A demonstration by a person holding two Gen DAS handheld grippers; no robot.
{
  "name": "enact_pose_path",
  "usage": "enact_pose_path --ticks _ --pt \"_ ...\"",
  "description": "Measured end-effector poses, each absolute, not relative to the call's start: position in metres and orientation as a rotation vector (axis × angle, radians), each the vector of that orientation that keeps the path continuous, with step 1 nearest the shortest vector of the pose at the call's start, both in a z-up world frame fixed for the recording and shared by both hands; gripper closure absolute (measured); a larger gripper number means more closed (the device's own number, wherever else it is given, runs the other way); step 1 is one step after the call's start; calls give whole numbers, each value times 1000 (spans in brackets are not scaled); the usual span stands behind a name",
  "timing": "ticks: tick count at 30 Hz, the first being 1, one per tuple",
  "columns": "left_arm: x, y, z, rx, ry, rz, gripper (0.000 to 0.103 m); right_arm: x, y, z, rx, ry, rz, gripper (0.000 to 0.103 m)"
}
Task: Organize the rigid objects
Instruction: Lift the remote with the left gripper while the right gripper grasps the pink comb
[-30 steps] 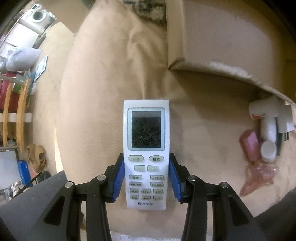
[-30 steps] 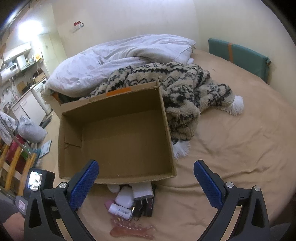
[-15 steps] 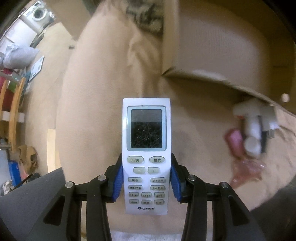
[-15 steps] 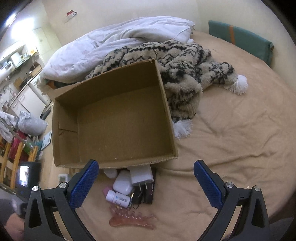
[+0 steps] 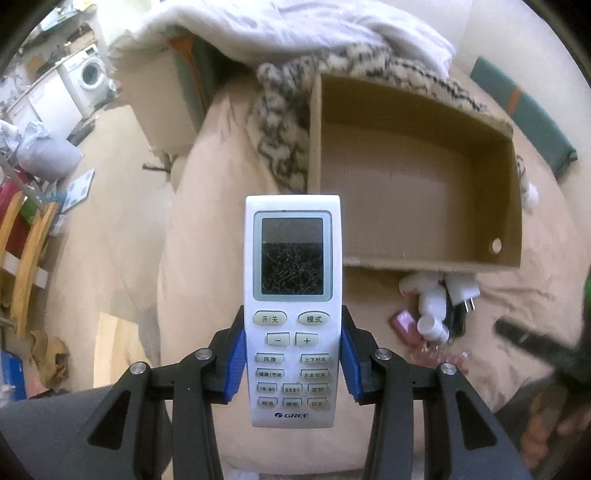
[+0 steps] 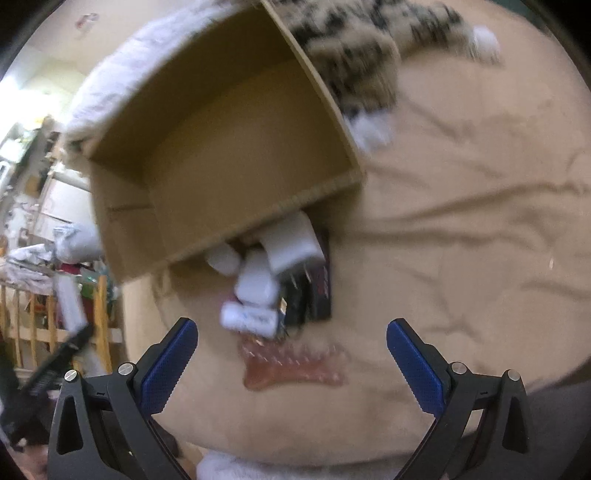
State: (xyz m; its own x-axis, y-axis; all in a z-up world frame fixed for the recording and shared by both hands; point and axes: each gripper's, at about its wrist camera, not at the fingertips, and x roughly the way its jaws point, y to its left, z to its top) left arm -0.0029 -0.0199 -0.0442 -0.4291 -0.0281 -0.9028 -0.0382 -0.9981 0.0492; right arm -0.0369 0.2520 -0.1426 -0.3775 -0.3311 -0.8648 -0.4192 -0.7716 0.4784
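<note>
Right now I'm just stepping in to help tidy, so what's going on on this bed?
A person is sorting loose items with two handheld grippers. The left gripper is clamped on a white Gree air-conditioner remote, held up in front of the open cardboard box, which looks empty. The right gripper is open, empty, above a pile beside the box: a white plug adapter, a small white bottle and a translucent pink comb.

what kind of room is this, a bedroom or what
Most likely a bedroom in a small home: a bed under a tan sheet, a rumpled white duvet with a patterned fleece blanket, and a washing machine just beyond, so perhaps a studio.
</note>
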Motion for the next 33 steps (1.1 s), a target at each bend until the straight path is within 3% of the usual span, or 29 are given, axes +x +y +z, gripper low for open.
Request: enact_pose_path --ticks 8,16,26,33 --pt "2 -31 -25 -1596 95 2669 63 -55 185 -185 -1961 749 2238 0" --pt "-5 -23 -45 -1590 232 2663 63 -65 137 -206 -1893 329 2264 0" --pt "-7 -18 -52 -1593 260 2658 63 -52 124 -191 -1900 278 2384 4" --pt "-9 -16 -52 -1560 306 2664 63 -29 139 -147 -1834 433 2475 4"
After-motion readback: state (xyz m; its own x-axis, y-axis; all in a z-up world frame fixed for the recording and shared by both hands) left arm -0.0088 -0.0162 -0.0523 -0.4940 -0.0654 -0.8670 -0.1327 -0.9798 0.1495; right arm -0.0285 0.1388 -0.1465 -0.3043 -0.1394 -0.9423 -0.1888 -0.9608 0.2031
